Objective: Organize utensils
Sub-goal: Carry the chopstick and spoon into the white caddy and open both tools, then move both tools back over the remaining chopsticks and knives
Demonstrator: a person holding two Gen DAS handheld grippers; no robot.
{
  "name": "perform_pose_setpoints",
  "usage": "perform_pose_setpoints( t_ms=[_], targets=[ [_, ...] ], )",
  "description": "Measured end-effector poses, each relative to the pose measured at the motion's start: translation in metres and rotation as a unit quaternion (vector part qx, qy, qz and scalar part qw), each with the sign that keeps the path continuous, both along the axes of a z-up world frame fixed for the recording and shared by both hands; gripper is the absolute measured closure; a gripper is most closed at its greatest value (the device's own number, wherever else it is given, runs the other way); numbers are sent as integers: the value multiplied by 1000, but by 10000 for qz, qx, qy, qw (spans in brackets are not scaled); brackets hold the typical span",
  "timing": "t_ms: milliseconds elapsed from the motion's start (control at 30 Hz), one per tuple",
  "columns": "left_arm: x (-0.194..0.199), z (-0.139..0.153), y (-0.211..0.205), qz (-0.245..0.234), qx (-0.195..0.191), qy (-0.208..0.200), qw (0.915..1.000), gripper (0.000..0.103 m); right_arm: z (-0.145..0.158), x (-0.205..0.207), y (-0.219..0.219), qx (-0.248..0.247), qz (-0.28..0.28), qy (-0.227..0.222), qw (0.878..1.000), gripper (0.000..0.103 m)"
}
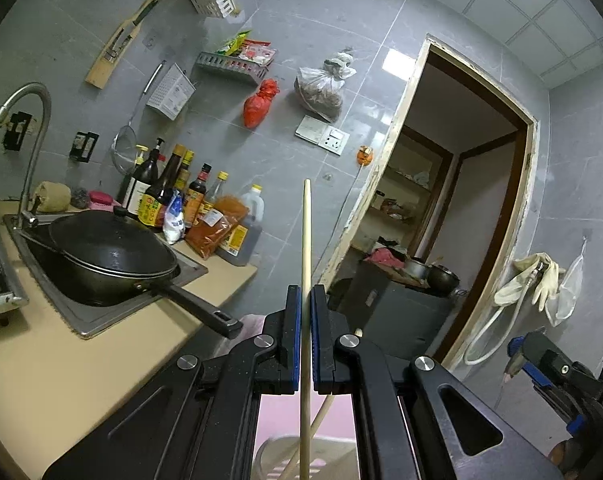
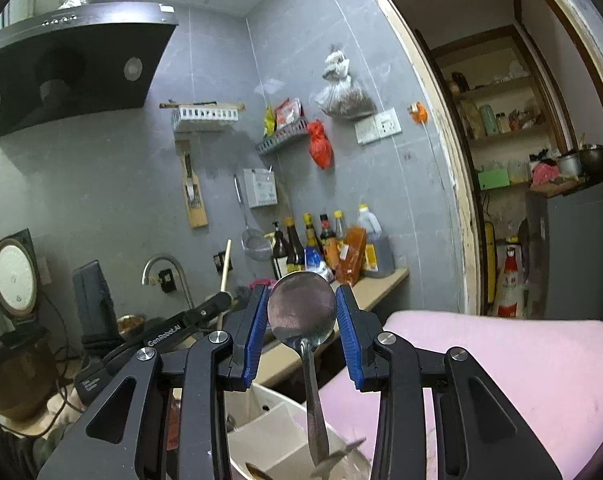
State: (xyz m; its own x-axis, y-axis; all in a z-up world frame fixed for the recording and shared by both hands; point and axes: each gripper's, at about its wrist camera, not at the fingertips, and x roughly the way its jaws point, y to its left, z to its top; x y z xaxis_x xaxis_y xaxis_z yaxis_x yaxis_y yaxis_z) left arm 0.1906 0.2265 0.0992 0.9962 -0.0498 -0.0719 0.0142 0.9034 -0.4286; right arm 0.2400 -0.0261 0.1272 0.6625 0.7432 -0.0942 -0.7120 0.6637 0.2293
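1. The left gripper (image 1: 306, 300) is a matte black linkage frame; two flat fingers carry blue ribbed pads (image 1: 297, 320) on their inner faces; round silver pivot screws (image 1: 263, 340) sit at the joints; triangular cut-outs pierce the outer arms.
2. The right gripper (image 2: 301, 308) has the same build; black arms, blue ridged pads (image 2: 257, 328), silver screw heads (image 2: 217, 337).
3. Seen from the right wrist, the left gripper's side bears white lettering, "GenRobot.AI" (image 2: 164, 335).
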Motion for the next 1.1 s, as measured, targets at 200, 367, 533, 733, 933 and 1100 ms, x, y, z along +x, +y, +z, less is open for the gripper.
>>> perform_pose_setpoints(
  t_ms=[200,367,533,733,933,1100],
  targets=[
    [-6,-7,-9,-184,308,234,9991,100,-14,-3,3,-214,116,131,9996,71],
    [-13,-11,-16,-548,533,620,9951,75,-20,-7,0,-405,131,241,9988,64],
    [-31,-5,-28,-644,670,646,9936,58,-15,-18,-12,-492,26,83,9988,53],
    [-53,12,-54,-399,897,618,9933,26,-3,-35,-39,-507,-385,-103,9979,29],
    [-76,19,-95,-113,1199,530,9913,8,5,-55,-78,-628,-947,-308,9930,1],
    [-89,15,-141,-264,1670,443,9846,7,4,-72,-116,-797,-1409,-334,9862,0]
  ],
)
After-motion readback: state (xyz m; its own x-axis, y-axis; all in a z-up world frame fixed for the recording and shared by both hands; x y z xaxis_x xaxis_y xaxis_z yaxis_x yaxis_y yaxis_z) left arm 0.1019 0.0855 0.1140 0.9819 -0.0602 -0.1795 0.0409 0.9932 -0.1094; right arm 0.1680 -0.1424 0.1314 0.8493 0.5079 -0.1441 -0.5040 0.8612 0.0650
